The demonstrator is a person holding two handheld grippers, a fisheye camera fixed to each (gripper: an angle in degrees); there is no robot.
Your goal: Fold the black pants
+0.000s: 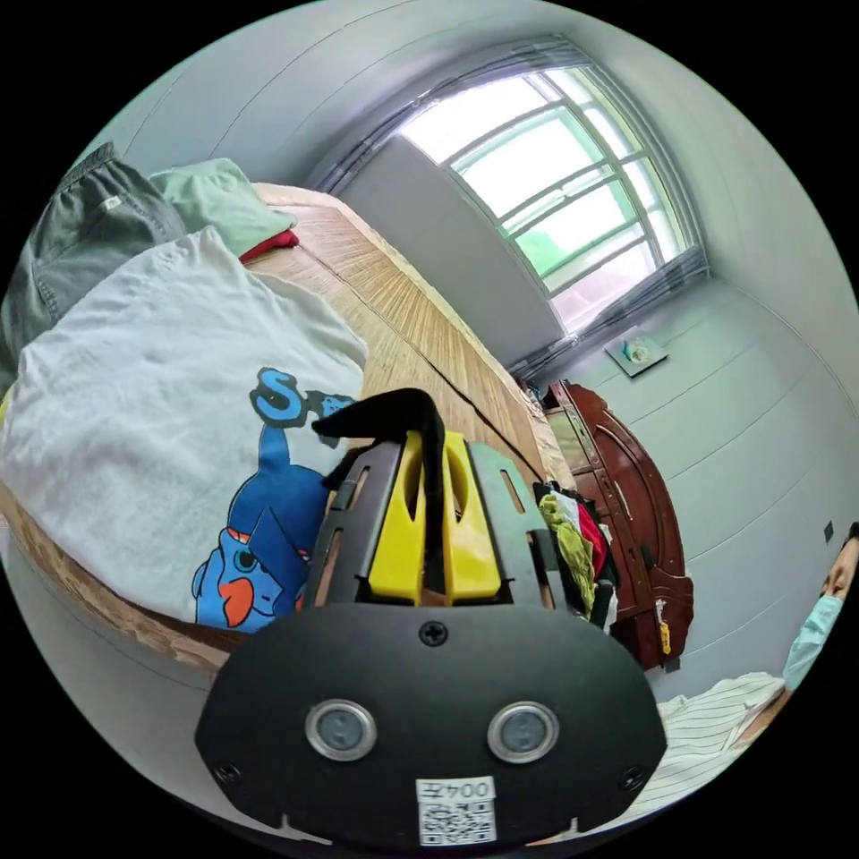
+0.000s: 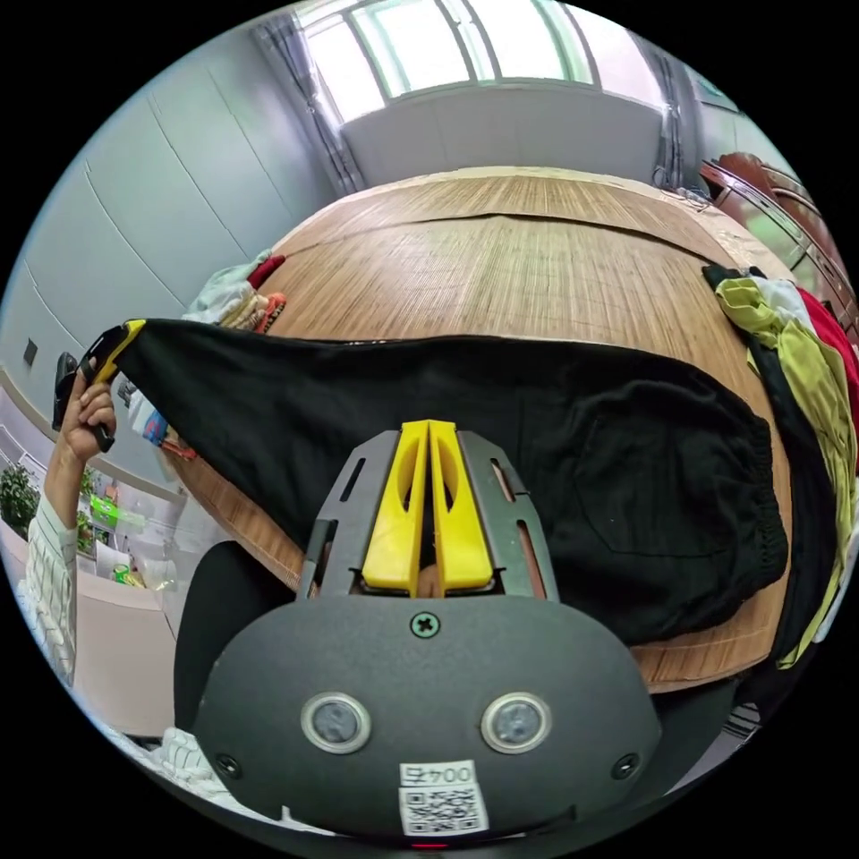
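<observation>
Both of your grippers pinch the black pants [image 2: 573, 447], spread over the ribbed bamboo mat [image 2: 537, 259]. Your left gripper [image 1: 434, 447] clamps a black edge; your right gripper [image 2: 428, 438] seems closed on cloth.

Surface: a bed [image 2: 537, 259] covered with a woven straw mat.
Middle: the black pants [image 2: 573, 447] lie spread across the near part of the mat, the waistband end resting flat.
Far-side edge: a heap of clothes [image 2: 805, 358], yellow-green, red, white and black, partly hanging over.
Other end: a white t-shirt with a blue cartoon print [image 1: 170, 429], beside grey shorts [image 1: 80, 242] and a pale green garment [image 1: 219, 201].
</observation>
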